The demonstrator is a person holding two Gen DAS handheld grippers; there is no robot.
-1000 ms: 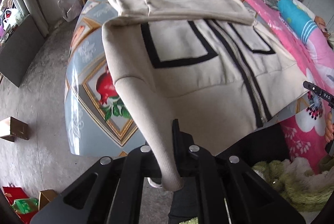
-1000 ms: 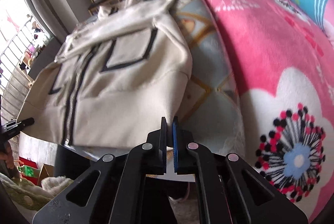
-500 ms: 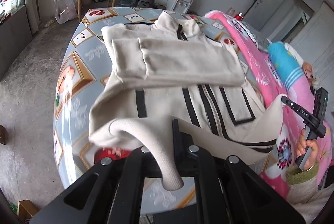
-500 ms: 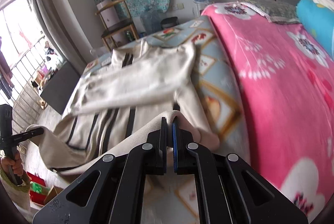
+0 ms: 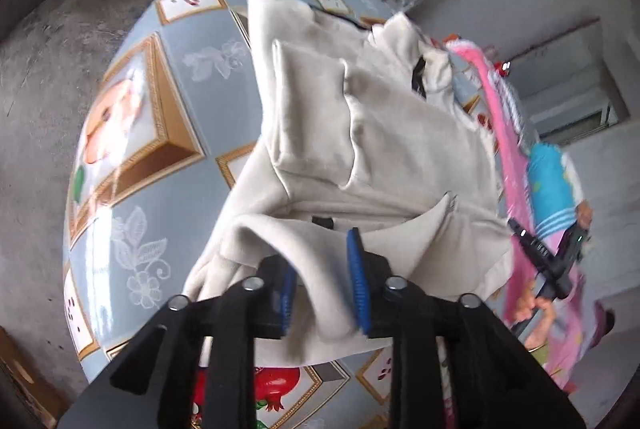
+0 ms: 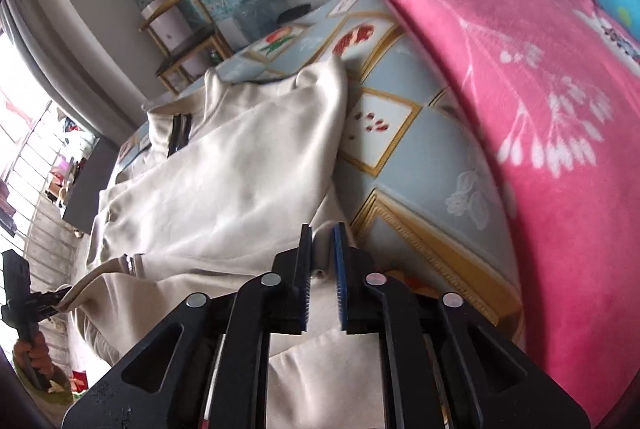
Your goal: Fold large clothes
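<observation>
Cream fleece — the jacket (image 5: 384,133) lies on the bed (image 5: 132,133), collar toward the upper middle of the left wrist frame and hem doubled up toward the cameras, so its long axis runs from the lower centre away to the collar. In the right wrist view the same jacket (image 6: 240,189) fills the left half of the frame, with the pink blanket (image 6: 540,89) well apart to the right.

The left gripper (image 5: 322,289) has its fingers apart, and the folded hem edge drapes between the blue pads (image 5: 356,289) without being pinched. The right gripper (image 6: 322,269) shows only a narrow gap with a tuck of cloth inside it; I cannot tell whether it still bites or has just let go. It also shows at the right edge of the left wrist frame, out beyond the hem's far corner.

Both grippers sit at the near edge of the fold, one at each hem corner, pointing along the jacket toward the collar. The bottom-to-top fold looks nearly laid. The coming move likely turns on drawing both straight back along that axis — any sideways pull could drag the loose hem off the layer beneath.
</observation>
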